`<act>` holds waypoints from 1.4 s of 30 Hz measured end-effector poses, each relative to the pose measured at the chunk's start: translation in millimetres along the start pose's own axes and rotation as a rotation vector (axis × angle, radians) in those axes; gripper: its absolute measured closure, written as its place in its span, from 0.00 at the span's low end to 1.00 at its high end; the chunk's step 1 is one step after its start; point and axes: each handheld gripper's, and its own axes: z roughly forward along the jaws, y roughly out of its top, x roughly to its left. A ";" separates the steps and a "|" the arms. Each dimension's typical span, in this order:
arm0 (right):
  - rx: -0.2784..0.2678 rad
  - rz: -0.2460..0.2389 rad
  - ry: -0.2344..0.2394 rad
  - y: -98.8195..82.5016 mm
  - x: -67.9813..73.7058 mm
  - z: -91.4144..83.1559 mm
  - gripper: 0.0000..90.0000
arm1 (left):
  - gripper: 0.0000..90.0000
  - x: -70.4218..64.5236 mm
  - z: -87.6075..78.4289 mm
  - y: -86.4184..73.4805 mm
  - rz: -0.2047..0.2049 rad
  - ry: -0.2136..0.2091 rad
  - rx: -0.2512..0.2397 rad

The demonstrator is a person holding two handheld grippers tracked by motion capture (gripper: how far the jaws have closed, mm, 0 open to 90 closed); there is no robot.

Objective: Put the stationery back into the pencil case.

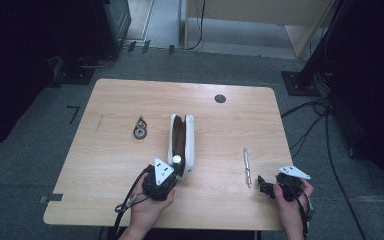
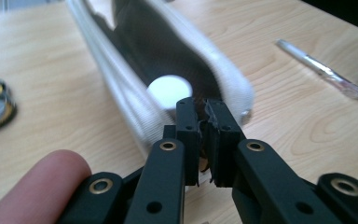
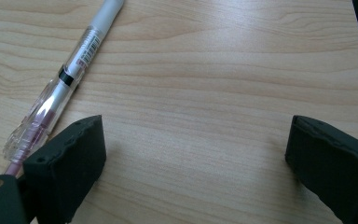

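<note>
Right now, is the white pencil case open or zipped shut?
Open. The white pencil case gapes along its top, and its dark inside shows between the two white sides. The left gripper is shut at its near end.

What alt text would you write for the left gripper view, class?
The left gripper, its black jaws shut, pinches the near end of an open white pencil case with a dark lining. A pen lies to the right on the wooden table.
</note>
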 end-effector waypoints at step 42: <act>-0.002 -0.003 0.002 -0.1 0.0 -0.1 0.05 | 0.54 57.1 -6.9 32.7 -0.141 -0.002 -0.165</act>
